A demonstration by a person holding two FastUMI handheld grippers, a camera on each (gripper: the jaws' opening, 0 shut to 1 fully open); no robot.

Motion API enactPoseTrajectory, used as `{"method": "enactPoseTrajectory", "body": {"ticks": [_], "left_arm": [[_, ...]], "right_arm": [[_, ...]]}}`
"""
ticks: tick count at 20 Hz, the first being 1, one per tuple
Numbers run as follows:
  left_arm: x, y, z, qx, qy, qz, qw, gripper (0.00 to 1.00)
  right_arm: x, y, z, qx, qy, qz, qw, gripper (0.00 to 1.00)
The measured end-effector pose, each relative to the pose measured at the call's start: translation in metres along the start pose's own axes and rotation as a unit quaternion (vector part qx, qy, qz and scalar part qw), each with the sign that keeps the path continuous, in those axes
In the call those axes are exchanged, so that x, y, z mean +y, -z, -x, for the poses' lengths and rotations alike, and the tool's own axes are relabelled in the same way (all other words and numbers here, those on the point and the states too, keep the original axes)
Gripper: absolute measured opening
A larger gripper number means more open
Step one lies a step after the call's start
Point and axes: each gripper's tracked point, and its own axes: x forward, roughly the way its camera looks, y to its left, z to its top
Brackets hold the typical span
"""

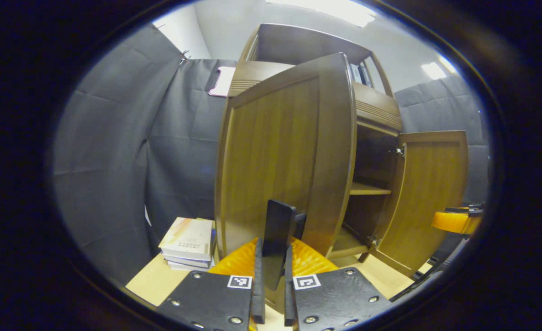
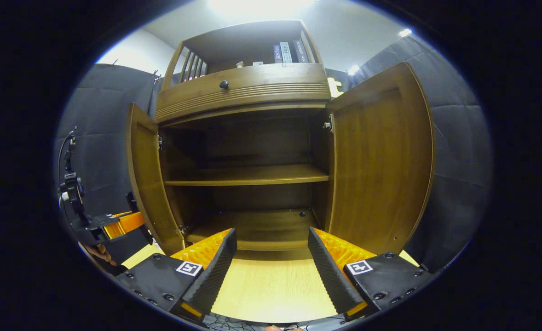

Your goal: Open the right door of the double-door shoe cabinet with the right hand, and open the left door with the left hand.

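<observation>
Both doors of the shoe cabinet (image 2: 248,138) stand swung out. In my right gripper view the left door (image 2: 149,184) stands almost edge-on at the left and the right door (image 2: 381,161) shows its broad inner face at the right; between them the interior lies open, with one shelf (image 2: 252,174) across the middle and the bottom board below it. My right gripper (image 2: 271,257) is spread wide with nothing between its fingers, held over the light tabletop (image 2: 271,289) just before the cabinet's open front, apart from both doors. There is free room between the two door edges and on the bare table near me.

In my left gripper view my left gripper (image 1: 274,271) is closed down on the dark handle (image 1: 278,239) of the left door, both fingers pressing its sides. The door's outer face rises right in front, its free edge toward the right, and beyond that edge the interior and the right door show. To the left of the cabinet a stack of books (image 1: 190,243) lies on the table, close to the door's hinge side. My left gripper also shows at the far left of the right gripper view, beside the left door.
</observation>
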Motion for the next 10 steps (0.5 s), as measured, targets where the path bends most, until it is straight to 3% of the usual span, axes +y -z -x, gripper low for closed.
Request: {"method": "enactPoseTrajectory", "body": {"ticks": [1,10], "left_arm": [[0.005,-0.001,0.003,-0.001,0.000,0.000,1.000,0.20],[0.075,-0.006,0.035,-0.013,0.020,-0.015,1.000,0.18]], "right_arm": [[0.000,0.001,0.002,0.000,0.002,0.001,1.000,0.93],[-0.003,0.000,0.013,0.003,0.011,0.003,1.000,0.93]]}}
